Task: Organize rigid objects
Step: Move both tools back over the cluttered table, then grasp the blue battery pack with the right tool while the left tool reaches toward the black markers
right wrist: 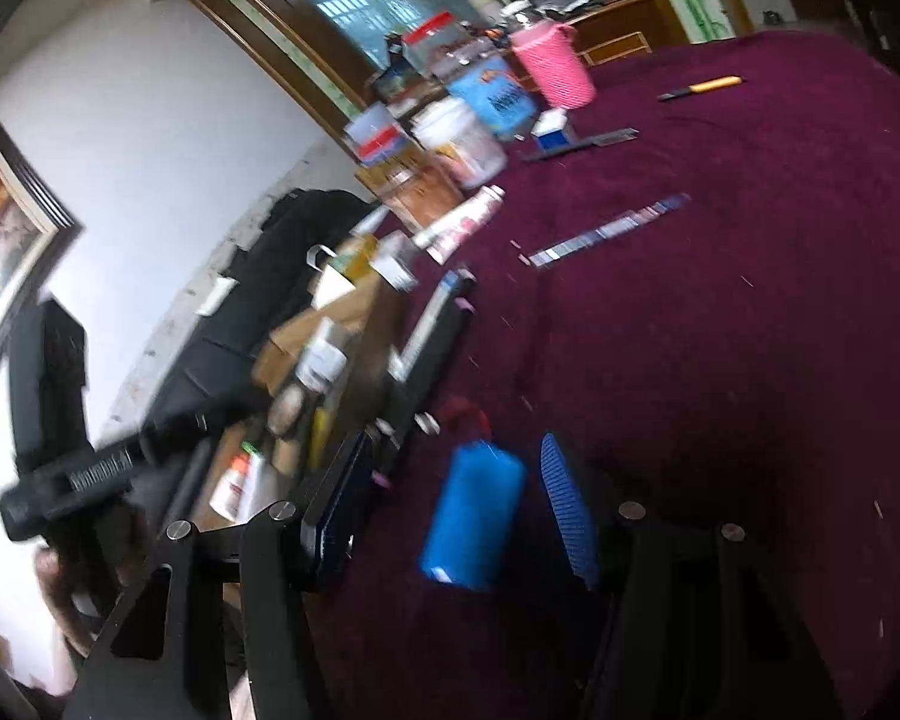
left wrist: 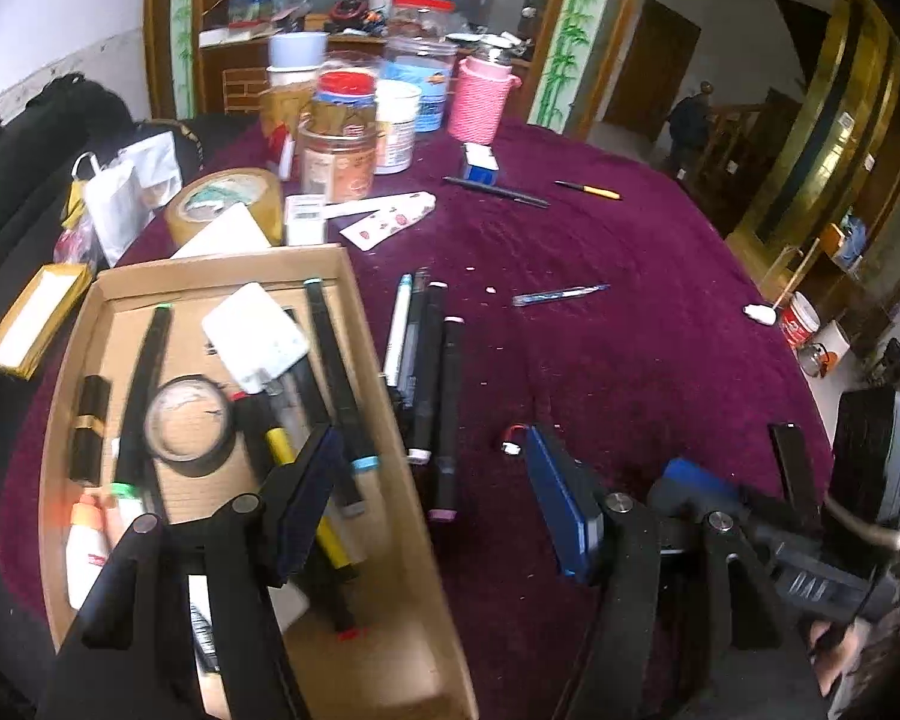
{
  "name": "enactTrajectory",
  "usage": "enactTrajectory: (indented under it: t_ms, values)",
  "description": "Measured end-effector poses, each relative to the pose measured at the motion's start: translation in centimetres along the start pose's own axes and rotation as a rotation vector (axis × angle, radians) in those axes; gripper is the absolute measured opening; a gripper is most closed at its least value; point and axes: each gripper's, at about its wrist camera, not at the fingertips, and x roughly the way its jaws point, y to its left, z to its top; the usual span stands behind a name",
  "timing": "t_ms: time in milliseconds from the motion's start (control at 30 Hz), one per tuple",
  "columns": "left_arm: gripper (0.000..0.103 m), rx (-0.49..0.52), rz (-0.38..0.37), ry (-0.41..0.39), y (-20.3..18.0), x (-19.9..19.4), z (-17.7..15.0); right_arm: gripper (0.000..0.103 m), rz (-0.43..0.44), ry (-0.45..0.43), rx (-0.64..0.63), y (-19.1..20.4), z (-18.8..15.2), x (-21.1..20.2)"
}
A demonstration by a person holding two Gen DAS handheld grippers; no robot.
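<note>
A shallow cardboard box (left wrist: 360,324) on the purple cloth (left wrist: 630,360) holds markers, a black tape roll (left wrist: 189,426), a white card and a small bottle. Several dark markers (left wrist: 432,372) lie on the cloth against the box's right wall. My left gripper (left wrist: 431,468) hovers open over that wall and those markers, gripping nothing. In the right wrist view a blue cylinder (right wrist: 474,516) with a red wire lies between the fingers of my right gripper (right wrist: 456,480), with gaps on both sides. The right gripper (left wrist: 732,474) also shows at the lower right of the left wrist view.
Loose on the cloth are a blue pen (left wrist: 561,294), a black pen (left wrist: 495,189), a yellow-handled pen (left wrist: 588,189) and a patterned tube (left wrist: 390,219). Jars (left wrist: 339,132), a pink cup (left wrist: 480,99) and brown packing tape (left wrist: 228,204) crowd the far side. The round table drops off at right.
</note>
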Motion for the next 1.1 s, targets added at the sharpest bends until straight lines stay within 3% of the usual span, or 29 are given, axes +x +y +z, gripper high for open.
enactTrajectory:
  t_ms: [100,167,300,367,433,600,700,767,867,1000,1100]
  values:
    - [0.063,0.009,0.008,-0.001,-0.6,0.0,-0.3,0.054,-0.011,0.029,0.004,-0.1,-0.9,1.0]
    - [0.063,0.039,0.053,-0.009,-1.2,-0.2,-0.3,0.054,-0.045,0.056,-0.018,0.4,-1.4,2.1]
    - [0.063,0.059,0.024,-0.008,-1.5,-0.5,-0.2,0.052,-0.105,0.105,-0.069,1.2,-2.1,4.3]
    - [0.063,0.084,0.045,-0.012,-1.9,-0.5,-0.2,0.048,-0.186,0.089,-0.124,2.1,-2.4,4.6]
    - [0.063,0.107,0.052,-0.020,-2.3,-0.4,-0.2,0.036,-0.259,0.087,-0.191,2.8,-2.5,5.1]
    - [0.063,0.127,-0.043,0.043,-3.2,0.9,0.1,0.035,-0.191,0.103,-0.171,1.4,-1.8,4.5]
    - [0.063,0.159,-0.010,0.077,-4.2,2.2,0.6,0.035,-0.235,0.075,-0.154,0.2,-1.3,3.4]
    - [0.063,0.158,-0.033,0.091,-4.6,2.8,1.1,0.034,-0.253,0.056,-0.144,-0.6,-1.0,2.7]
    - [0.052,0.150,-0.071,0.125,-4.9,3.8,1.4,0.034,-0.282,0.036,-0.132,-1.2,-0.5,2.2]
    - [0.029,0.176,-0.059,0.192,-5.4,5.6,1.5,0.033,-0.300,0.022,-0.103,-2.2,0.1,2.0]
    - [0.029,0.193,-0.034,0.237,-5.5,7.2,1.7,0.033,-0.300,0.017,-0.085,-2.9,0.2,2.0]
